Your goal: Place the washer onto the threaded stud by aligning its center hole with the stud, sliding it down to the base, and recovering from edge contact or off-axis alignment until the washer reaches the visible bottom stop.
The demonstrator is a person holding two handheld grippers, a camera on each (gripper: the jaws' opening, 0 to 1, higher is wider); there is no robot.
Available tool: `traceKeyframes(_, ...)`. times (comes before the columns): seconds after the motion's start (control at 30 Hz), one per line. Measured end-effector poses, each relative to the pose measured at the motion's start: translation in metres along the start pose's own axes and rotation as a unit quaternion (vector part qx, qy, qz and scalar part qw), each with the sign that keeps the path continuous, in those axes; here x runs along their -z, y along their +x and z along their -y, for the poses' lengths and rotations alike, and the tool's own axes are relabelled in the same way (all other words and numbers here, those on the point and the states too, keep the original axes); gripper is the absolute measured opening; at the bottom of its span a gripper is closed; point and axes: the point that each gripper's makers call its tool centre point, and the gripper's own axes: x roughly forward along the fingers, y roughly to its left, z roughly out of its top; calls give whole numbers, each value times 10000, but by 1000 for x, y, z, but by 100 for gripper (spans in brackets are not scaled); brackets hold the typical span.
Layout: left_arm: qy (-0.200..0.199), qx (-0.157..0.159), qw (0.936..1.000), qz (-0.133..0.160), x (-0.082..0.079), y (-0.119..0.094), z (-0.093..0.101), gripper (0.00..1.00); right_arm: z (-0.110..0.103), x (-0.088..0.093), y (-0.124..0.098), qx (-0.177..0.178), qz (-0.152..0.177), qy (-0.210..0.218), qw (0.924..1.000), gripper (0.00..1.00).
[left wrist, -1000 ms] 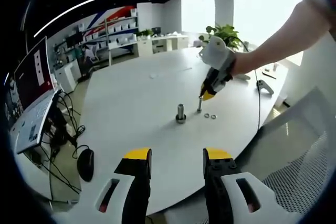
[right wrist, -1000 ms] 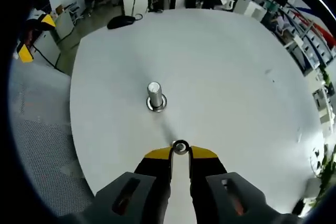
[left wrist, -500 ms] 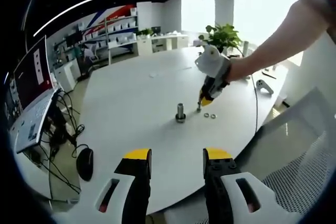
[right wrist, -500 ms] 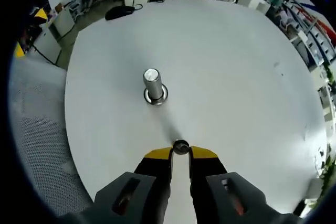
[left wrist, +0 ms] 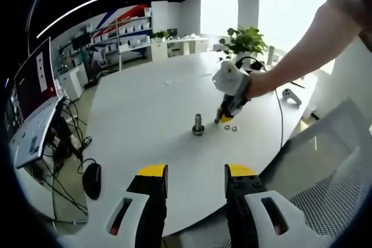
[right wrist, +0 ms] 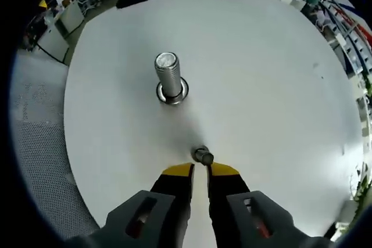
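On the white round table (right wrist: 279, 85) the threaded stud (right wrist: 168, 76) stands upright on its flanged base, and two loose washers (left wrist: 231, 126) lie just right of it in the left gripper view. The right gripper (right wrist: 201, 169) has its jaws nearly together just behind a small upright bolt-like piece (right wrist: 203, 155); whether they pinch it cannot be told. The left gripper (left wrist: 190, 172) hangs spread, well back from the stud. A washer looks thin, light, stiff and slippery, so it is probably best pinched by its rim, leaving the hole free.
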Motion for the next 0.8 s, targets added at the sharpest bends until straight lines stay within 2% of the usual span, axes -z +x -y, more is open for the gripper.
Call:
traceKeyframes(0.3,-17,-2,10000,-6,1,0,-1,37,3,9,0,36,-35,66,10000,13)
traceKeyframes(0.43,-17,-8,10000,-13,1,0,-1,37,-2,13,-3,-70,29,147,9999,16)
traceKeyframes(0.5,-3,-2,10000,-8,1,0,-1,37,-16,10,-5,-341,261,-98,9990,19)
traceKeyframes(0.6,30,-12,10000,-15,1,0,0,37,-24,22,-8,-310,125,-452,9984,20)
traceKeyframes(0.8,37,-29,10000,-17,1,0,-1,37,-26,31,-12,-336,176,-199,9991,24)
